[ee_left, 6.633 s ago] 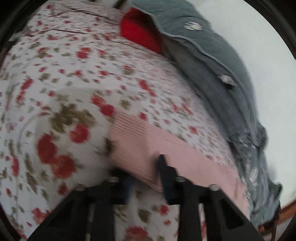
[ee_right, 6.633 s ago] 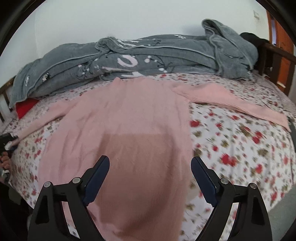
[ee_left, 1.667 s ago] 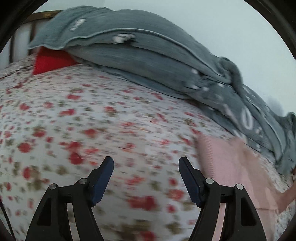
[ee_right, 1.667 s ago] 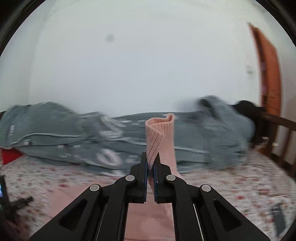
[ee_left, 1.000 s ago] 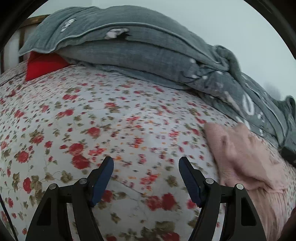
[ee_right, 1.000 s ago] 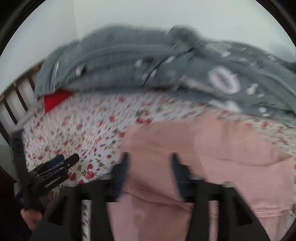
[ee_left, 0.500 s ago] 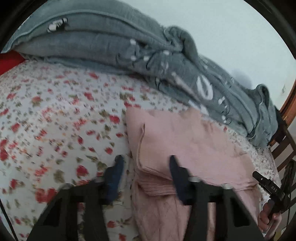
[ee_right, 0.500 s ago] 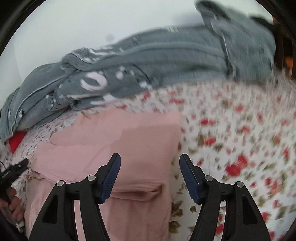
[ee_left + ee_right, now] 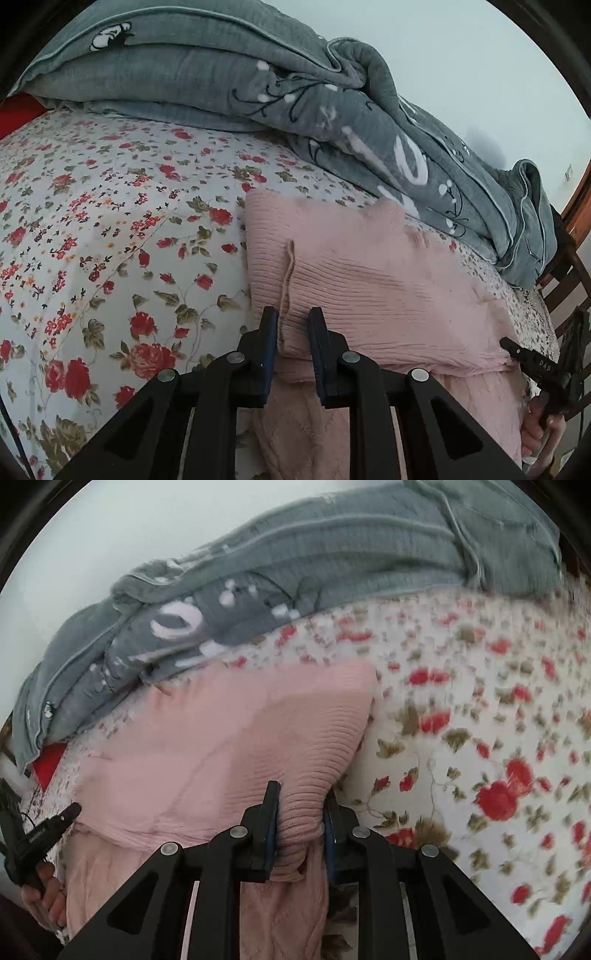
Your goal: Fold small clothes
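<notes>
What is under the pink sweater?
The pink sweater lies on the flowery bedsheet, which shows all around it. The sweater is folded over itself, so its lower layers and the sheet right beneath are covered and cannot be seen.

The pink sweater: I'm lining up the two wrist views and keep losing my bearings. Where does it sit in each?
Left wrist: the pink sweater fills centre to lower right, its near-left edge between the left gripper jaws.
Right wrist: it lies centre-left, its near-right edge bunched in the right gripper.
Shared landmark: the grey quilt, heaped behind the sweater.
</notes>
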Demonstrator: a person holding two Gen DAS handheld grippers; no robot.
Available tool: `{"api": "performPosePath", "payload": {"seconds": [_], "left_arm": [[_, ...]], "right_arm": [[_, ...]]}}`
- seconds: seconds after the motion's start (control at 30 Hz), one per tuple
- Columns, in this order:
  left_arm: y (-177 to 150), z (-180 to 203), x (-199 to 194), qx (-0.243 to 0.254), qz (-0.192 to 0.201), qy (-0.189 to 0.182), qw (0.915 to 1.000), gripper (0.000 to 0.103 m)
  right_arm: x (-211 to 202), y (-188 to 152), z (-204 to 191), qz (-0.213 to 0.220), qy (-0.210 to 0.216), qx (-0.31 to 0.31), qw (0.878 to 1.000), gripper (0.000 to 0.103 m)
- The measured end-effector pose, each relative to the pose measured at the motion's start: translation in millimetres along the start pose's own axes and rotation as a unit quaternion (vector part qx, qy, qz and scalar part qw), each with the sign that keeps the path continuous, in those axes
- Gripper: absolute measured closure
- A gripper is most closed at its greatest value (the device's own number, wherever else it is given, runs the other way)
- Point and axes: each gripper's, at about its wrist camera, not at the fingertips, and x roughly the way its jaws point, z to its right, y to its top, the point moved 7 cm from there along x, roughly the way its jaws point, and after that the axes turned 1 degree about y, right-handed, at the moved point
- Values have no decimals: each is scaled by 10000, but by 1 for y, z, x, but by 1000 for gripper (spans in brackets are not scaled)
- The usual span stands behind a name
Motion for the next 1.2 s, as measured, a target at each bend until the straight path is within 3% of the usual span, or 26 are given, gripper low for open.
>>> {"api": "performPosePath", "payload": {"seconds": [0.03, 0.1, 0.13, 0.33, 0.67, 1.2], "left_arm": [[-1, -1, 0, -6, 5, -23, 10000, 80], [-3, -5, 1, -23, -26, 105, 9999, 61], [-5, -7, 4, -53, -97, 90, 9999, 58], [-4, -10, 2, -191, -23, -124, 9997, 57], [-6, -5, 0, 53, 24, 100, 9999, 56], [-7, -4, -1, 51, 52, 43, 10000, 56]], "right_arm": [[-3, 1, 0, 53, 44, 9, 10000, 80], [-4, -1, 0, 71, 38, 23, 10000, 76], [-4, -1, 0, 52, 54, 14, 10000, 75], [-5, -4, -8, 97, -123, -246, 9996, 65], [-12, -11, -7, 199, -97, -244, 9995, 65], [-15, -13, -9, 183, -146, -391, 9990, 62]]}}
